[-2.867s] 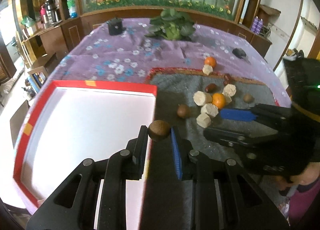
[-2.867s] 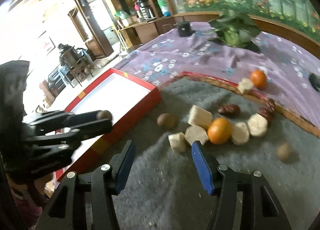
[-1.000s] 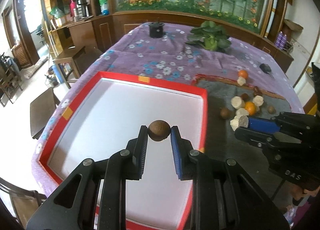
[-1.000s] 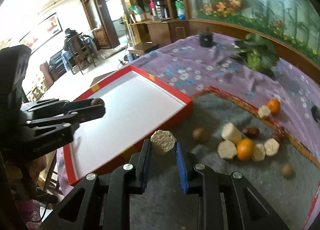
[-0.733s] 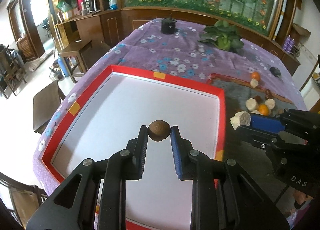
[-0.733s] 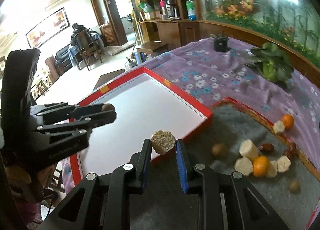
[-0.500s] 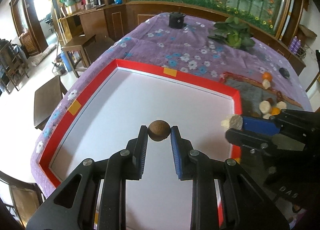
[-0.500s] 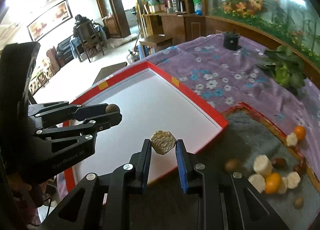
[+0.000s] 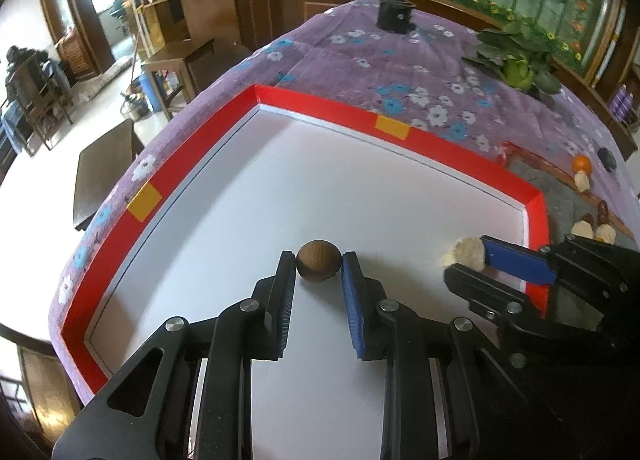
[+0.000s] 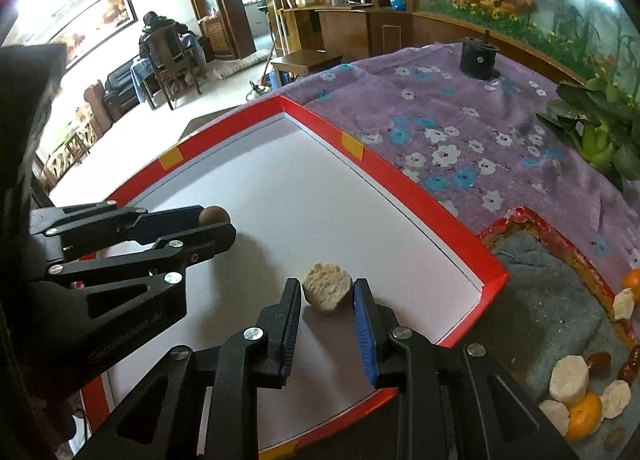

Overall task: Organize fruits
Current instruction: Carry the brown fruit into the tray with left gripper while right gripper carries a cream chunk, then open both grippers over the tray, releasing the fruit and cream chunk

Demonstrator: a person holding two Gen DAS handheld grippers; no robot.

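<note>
My left gripper (image 9: 319,266) is shut on a small round brown fruit (image 9: 318,266) and holds it over the white floor of a red-rimmed tray (image 9: 360,128). My right gripper (image 10: 327,292) is shut on a pale cut fruit chunk (image 10: 327,291) and holds it over the same tray (image 10: 400,176), near its right wall. The right gripper also shows in the left wrist view (image 9: 466,256), to the right of the left one. The left gripper shows in the right wrist view (image 10: 216,222), at the left. The tray holds nothing else.
More fruit lies on a grey mat (image 10: 548,312) right of the tray: pale chunks (image 10: 568,380), oranges (image 10: 586,416) and dark dates (image 10: 600,360). A leafy green vegetable (image 10: 600,128) and a black container (image 10: 478,54) sit on the purple flowered cloth (image 10: 460,132). The table edge lies left of the tray.
Both grippers have moved left from the grey mat to over the tray, each keeping its fruit. The right gripper closed on the pale chunk between the earliest frame and one second ago.
</note>
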